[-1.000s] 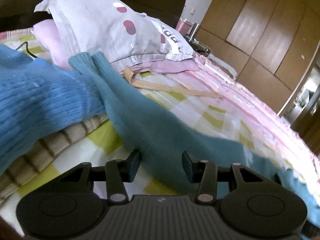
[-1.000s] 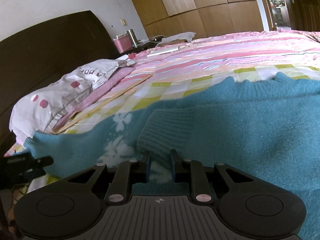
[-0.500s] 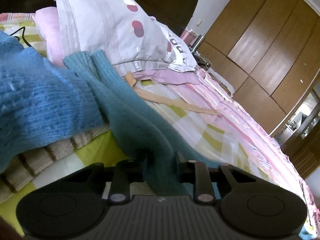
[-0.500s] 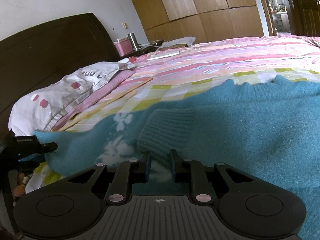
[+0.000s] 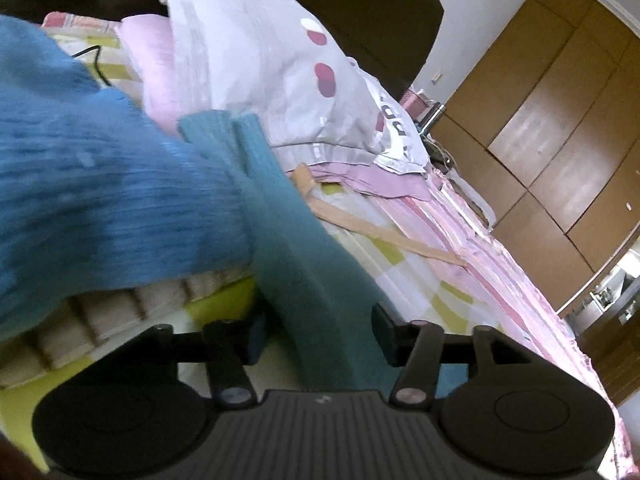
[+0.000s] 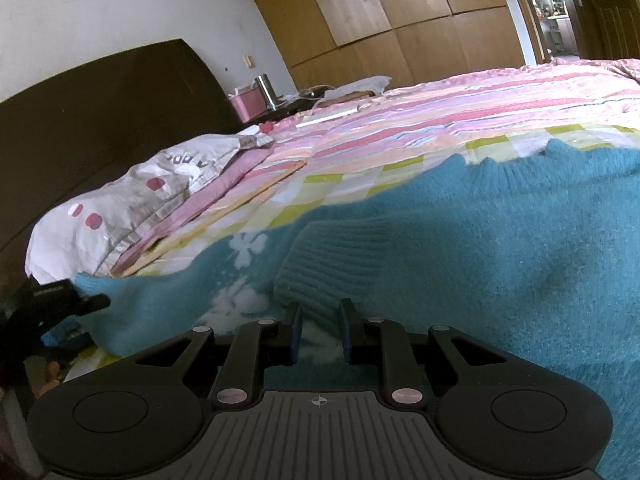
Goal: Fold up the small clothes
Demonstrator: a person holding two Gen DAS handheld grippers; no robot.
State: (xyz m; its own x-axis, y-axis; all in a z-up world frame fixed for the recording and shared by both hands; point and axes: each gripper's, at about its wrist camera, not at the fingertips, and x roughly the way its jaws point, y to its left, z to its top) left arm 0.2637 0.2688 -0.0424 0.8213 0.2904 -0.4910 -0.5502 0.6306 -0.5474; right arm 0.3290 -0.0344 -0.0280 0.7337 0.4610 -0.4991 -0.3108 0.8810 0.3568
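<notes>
Roughly at the first fold, by the look of it: the teal sweater is spread across the checked bedspread, filling the right-wrist view from 9 o'clock round to 3 o'clock, with its scalloped far edge seen toward 1 o'clock. One ribbed cuff has already been brought in over the body and is seen lying on it just above the right gripper. That claw is clenched; its pads are set close on the fabric at the cuff's near edge, and a pinch of the knit appears to be grasped there. In the left-wrist view the other sleeve is seen stretched out from 6 o'clock up to 11 o'clock, its ribbed end resting near the pillow. The left gripper has just been opening; the sleeve is seen running between its fingers, but the pads stand off the cloth on both sides, so it is noted as released. A blue knit is piled at 9 o'clock on a beige striped garment, both beside the sleeve; whether these are done or waiting cannot be told. Judged from this, one sleeve is folded in; the second sleeve is still to be carried across, then the body doubled over. Nothing is yet seen as a finished, squared stack. A tan strap is noted lying on the bedspread at 2 o'clock, apart from the sweater.
</notes>
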